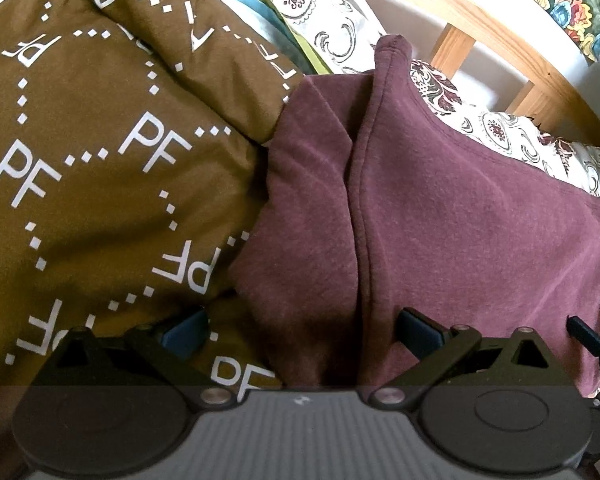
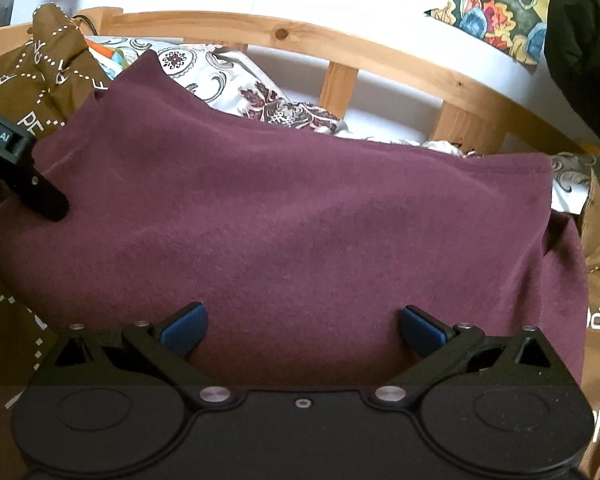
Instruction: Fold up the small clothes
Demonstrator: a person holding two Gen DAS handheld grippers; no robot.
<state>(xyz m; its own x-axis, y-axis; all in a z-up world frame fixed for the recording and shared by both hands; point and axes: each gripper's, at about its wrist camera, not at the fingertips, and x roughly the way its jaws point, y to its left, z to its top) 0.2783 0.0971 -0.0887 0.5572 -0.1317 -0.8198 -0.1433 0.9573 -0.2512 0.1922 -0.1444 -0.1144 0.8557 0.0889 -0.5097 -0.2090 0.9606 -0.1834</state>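
Hovering low over the bed, the left gripper has its jaws spread wide, blue pads apart and nothing between them; the near edge of a maroon garment lies under it. The right gripper is equally wide and grips nothing, poised above the same garment, which lies spread and partly folded, a seam ridge running up its middle in the left view. Under and beside the garment lies a brown blanket printed with white letters and dotted lines. Beyond both sits a white floral pillow. Farthest back runs a curved wooden bed rail with upright slats.
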